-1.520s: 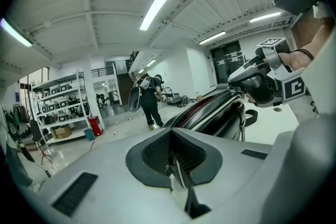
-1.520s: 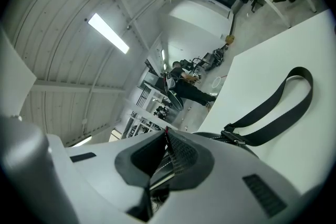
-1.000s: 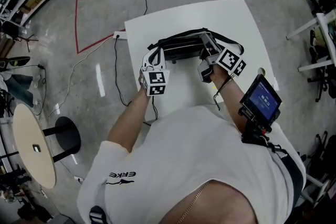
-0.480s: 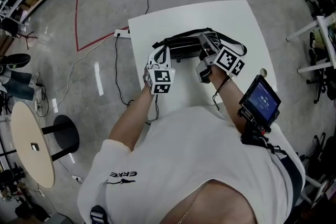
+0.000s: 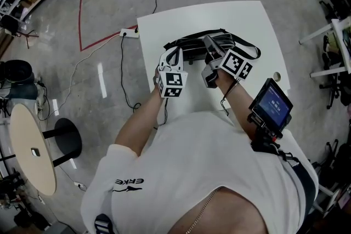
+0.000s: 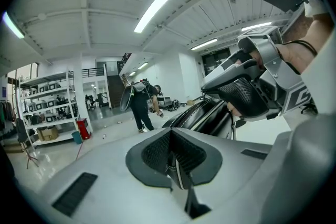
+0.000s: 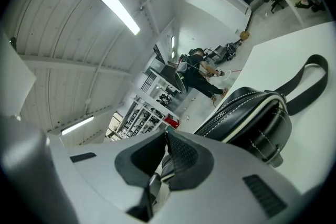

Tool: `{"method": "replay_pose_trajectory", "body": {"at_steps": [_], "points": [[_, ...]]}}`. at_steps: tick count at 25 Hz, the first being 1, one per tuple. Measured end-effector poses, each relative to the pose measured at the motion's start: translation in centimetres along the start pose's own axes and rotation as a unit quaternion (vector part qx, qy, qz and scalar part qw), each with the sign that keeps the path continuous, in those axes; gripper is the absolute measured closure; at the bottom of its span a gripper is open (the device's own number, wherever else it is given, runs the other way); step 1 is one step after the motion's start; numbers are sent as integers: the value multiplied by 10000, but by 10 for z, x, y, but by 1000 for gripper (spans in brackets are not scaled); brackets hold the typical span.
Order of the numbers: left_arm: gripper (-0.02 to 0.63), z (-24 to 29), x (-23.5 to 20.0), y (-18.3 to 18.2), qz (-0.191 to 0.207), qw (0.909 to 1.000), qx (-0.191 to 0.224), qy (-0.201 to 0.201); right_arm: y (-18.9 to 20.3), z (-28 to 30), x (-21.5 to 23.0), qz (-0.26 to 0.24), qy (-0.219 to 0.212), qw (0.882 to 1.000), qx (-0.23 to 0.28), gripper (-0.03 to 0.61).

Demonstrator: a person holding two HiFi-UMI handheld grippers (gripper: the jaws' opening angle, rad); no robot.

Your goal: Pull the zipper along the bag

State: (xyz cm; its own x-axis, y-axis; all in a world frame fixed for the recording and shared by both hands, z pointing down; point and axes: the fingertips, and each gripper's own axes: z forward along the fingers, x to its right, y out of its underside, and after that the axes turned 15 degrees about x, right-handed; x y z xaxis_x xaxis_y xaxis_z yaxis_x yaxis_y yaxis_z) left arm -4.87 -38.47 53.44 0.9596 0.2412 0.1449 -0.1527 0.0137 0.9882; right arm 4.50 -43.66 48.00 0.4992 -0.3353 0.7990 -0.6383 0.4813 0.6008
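Over the past second the left tongs [image 6: 172, 155] and right tongs [image 7: 165, 144] have drawn nearer each other above the black white-trimmed leather bag [image 5: 192, 51], lying far-centre on the white desk [image 5: 241, 19]. Each is clamped on a thin black-and-white strip [image 6: 177, 173].

Light: bright, even; ceiling strip lamps [image 6: 152, 10] overhead.
Glare: pale streaks on floor [image 5: 101, 79], head view.
Shadows: faint, soft, close under bag [image 5: 192, 49] on table [image 5: 255, 19].
Distortion: strong fisheye, black corners, both gripper views.
Focus: near-lens foreground soft; bkgd sharper.
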Motion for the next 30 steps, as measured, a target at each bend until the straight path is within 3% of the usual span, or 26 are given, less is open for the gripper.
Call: {"method": "replay_pose_trajectory", "body": {"at_steps": [16, 20, 25, 30], "points": [[611, -14, -5, 6, -75, 9995, -22, 317, 22, 7, -16, -205, 65, 9997, -81, 565], [609, -20, -3, 22, -143, 9976, -259, 631, 20, 8, -15, -269, 136, 9995, -45, 565], [607, -23, 6, 38, 213, 9927, -388, 1124, 26, 10, -17, -400, 195, 9990, -12, 565], [608, -22, 8, 42, 245, 9912, -382, 1241, 30, 13, -18, -553, 288, 9981, -13, 565]]}}
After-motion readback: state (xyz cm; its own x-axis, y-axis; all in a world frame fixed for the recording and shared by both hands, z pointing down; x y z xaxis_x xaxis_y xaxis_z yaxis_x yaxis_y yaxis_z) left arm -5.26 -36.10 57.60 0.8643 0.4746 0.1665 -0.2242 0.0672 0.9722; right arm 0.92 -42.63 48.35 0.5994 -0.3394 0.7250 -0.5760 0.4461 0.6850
